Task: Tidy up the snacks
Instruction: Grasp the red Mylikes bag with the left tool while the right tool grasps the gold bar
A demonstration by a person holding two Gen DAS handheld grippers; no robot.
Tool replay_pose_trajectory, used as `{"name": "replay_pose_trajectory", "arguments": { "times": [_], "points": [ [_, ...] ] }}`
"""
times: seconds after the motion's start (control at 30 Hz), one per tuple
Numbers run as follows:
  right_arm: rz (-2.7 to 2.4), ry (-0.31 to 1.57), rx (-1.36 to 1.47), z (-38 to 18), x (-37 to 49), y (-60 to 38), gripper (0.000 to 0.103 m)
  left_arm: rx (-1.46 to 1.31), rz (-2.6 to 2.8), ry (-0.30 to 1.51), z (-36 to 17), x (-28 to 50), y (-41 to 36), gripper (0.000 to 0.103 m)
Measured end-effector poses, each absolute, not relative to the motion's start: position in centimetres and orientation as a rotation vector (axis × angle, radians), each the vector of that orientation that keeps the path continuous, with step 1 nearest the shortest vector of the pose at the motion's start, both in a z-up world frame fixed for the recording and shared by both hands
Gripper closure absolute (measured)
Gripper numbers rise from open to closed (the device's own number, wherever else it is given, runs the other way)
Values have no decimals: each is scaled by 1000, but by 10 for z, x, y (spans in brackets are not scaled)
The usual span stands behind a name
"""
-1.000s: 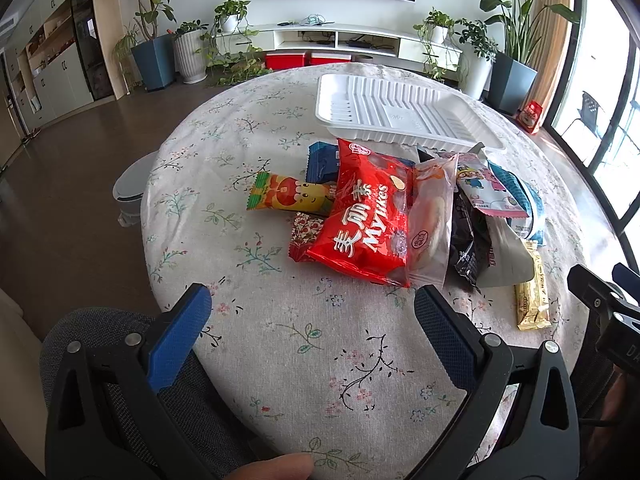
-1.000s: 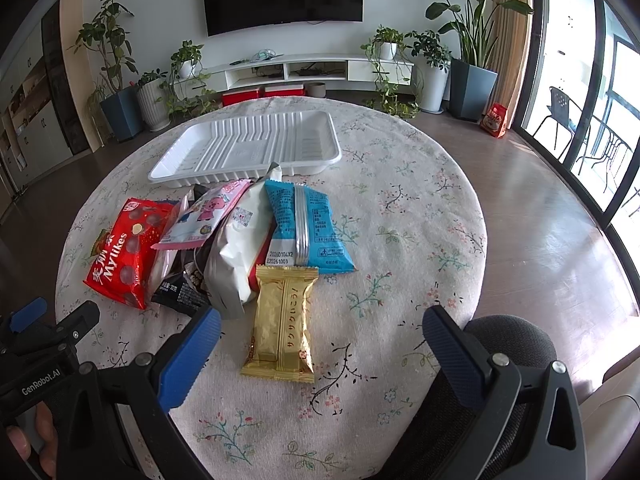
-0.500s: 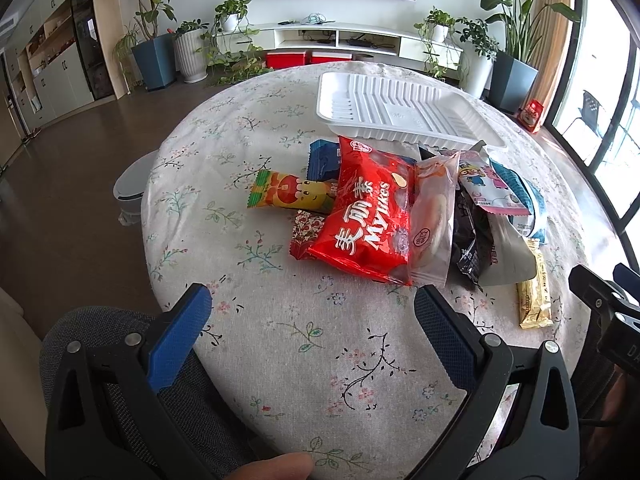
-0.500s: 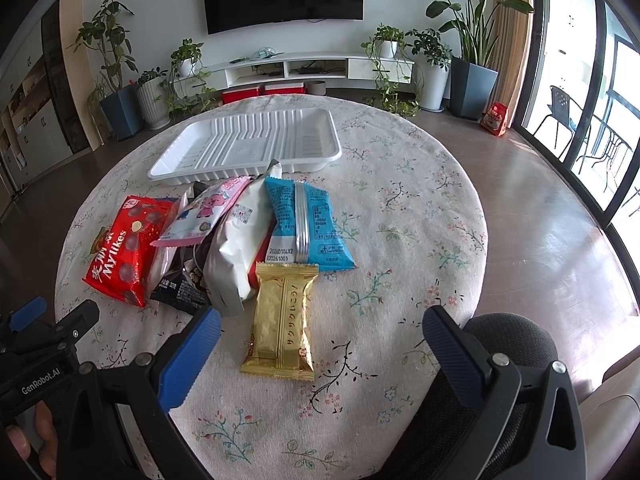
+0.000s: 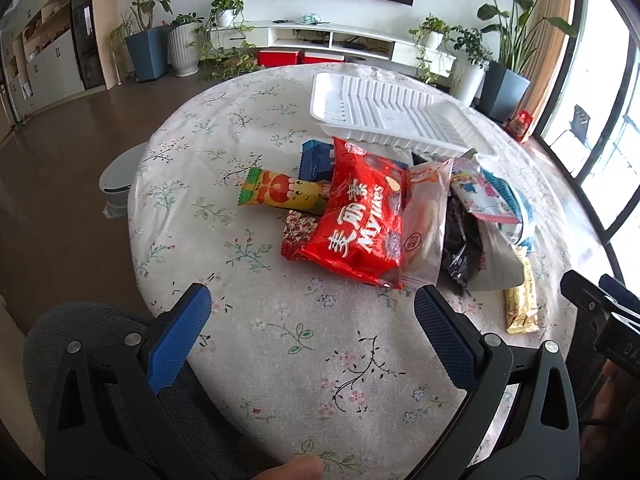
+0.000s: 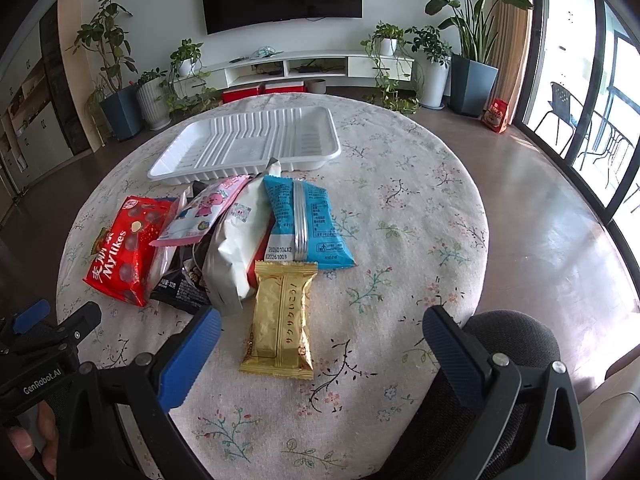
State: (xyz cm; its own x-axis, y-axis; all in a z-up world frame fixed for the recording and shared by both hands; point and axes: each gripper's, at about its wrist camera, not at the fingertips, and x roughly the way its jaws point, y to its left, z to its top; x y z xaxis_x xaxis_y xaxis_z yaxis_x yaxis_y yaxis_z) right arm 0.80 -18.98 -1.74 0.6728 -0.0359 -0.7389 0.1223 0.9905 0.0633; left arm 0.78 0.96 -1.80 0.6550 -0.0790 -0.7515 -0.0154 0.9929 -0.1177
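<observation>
While both fingers gape empty, only left view shows yellow-green packet (image 5: 282, 194) beside red Mylikes bag (image 5: 360, 224).

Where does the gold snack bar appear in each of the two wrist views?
Left wrist view: the gold snack bar lies at the right edge of the pile, partly under a grey packet.
Right wrist view: it lies at centre, nearest the camera, fully visible.
Shared landmark: the white tray behind the pile.
</observation>
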Motion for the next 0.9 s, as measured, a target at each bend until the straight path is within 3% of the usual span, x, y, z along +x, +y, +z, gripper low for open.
{"name": "replay_pose_trajectory", "arguments": {
  "times": [0.13, 0.33, 0.53, 0.73, 0.9],
  "points": [
    [-42, 802, 214, -20, 1, -201, 0, -154, -163, 796, -17, 8, 18, 0],
    [124, 811, 417, -31, 2, -215, 0, -179, -136, 916, -32, 14, 35, 0],
    [151, 792, 320, -26, -8, -203, 0, -144, -112, 913, -16, 38, 39, 0],
    [122, 871, 286, -34, 3, -206, 14, 15, -198, 921, -4, 62, 0, 1],
    [135, 912, 344, -38, 10, -223, 19, 105, -238, 962, -11, 87, -18, 14]
  ]
}}
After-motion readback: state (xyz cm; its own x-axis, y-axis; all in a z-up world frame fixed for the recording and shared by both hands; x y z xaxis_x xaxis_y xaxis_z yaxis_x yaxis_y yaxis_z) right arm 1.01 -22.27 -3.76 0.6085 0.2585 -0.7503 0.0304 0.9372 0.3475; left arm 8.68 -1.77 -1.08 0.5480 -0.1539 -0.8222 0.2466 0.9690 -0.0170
